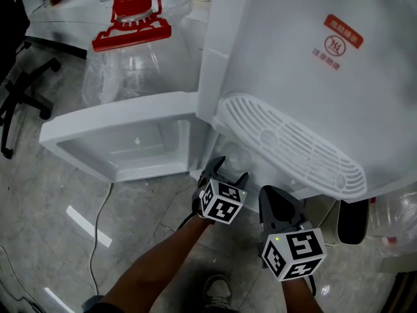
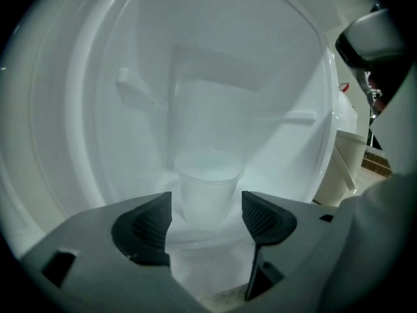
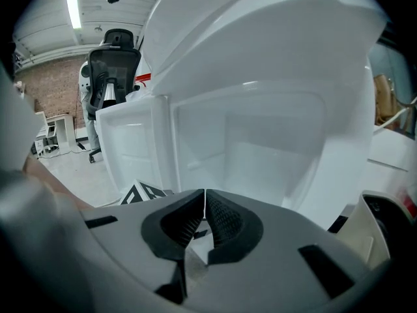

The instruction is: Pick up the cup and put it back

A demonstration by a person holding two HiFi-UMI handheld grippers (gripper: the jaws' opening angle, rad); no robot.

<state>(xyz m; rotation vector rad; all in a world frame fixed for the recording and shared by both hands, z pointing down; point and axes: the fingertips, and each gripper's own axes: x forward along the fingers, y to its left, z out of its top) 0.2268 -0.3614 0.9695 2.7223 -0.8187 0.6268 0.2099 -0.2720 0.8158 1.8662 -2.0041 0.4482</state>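
Cup standing inside the white water dispenser [image 1: 306, 77], tongs let go

Its door [image 1: 117, 142] hangs open. The cup [image 2: 207, 191] stands upright in the compartment, with the left gripper [image 2: 206, 208] spread wide, pads to either side and clear of it. The right gripper [image 3: 204, 217] is clenched on nothing. The likely risk is a crooked pull-back: a pad clipping the light cup would tip it.

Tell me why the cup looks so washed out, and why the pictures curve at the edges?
Left gripper view: the white cup sits in a dim white cupboard, so contrast is low; corners go black. Right gripper view: the wide lens bends the walls; ceiling lamp glares. Head view: sharpest, with a bright streak on the floor.
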